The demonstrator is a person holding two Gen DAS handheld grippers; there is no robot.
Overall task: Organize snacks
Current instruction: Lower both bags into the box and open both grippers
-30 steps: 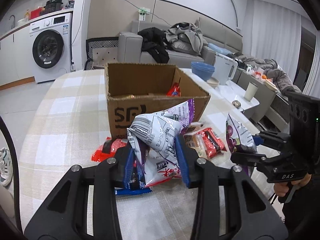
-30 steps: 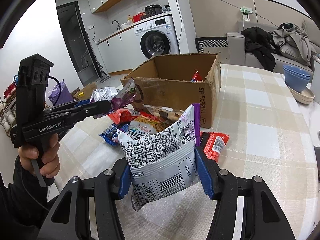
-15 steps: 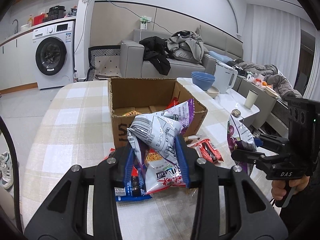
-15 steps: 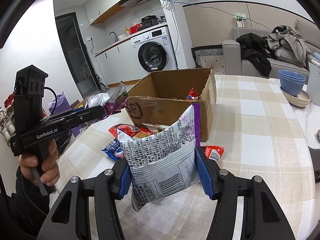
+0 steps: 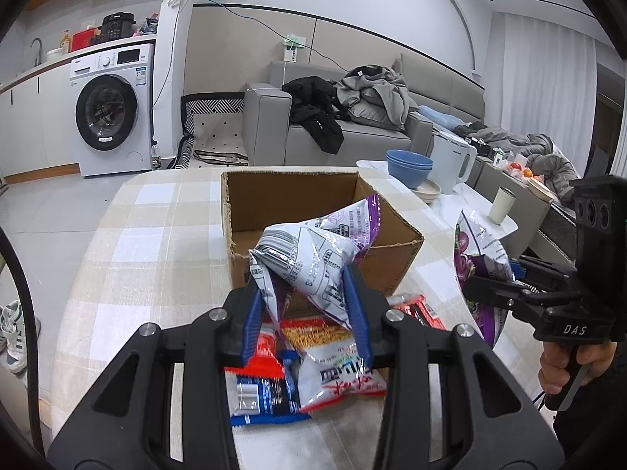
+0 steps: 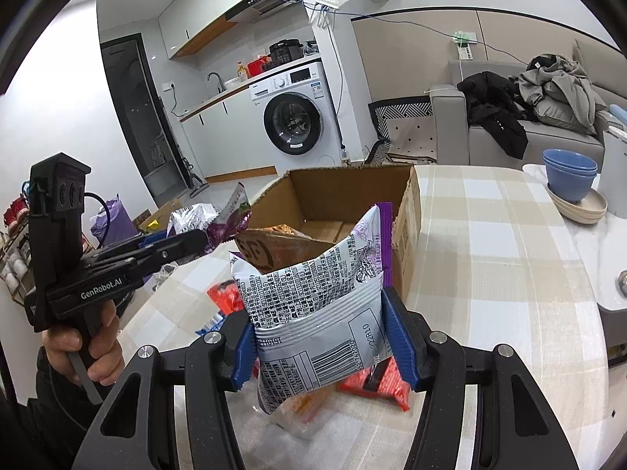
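Over the checked tablecloth, each gripper clamps a purple-and-white snack bag, the left gripper on one and the right gripper on another, lifted clear of loose packets and short of the cardboard box, so next comes carrying both over its rim and releasing.

Left gripper and right gripper both clamped.

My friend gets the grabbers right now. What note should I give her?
Left gripper: shut on a crumpled silver-and-purple snack bag.
Right gripper: shut on another silver-and-purple bag.
Both bags are held above the table in front of the open cardboard box.
Done: some snacks are already inside the box.
Left: drop both bags in, then pick up the loose packets on the checked tablecloth.
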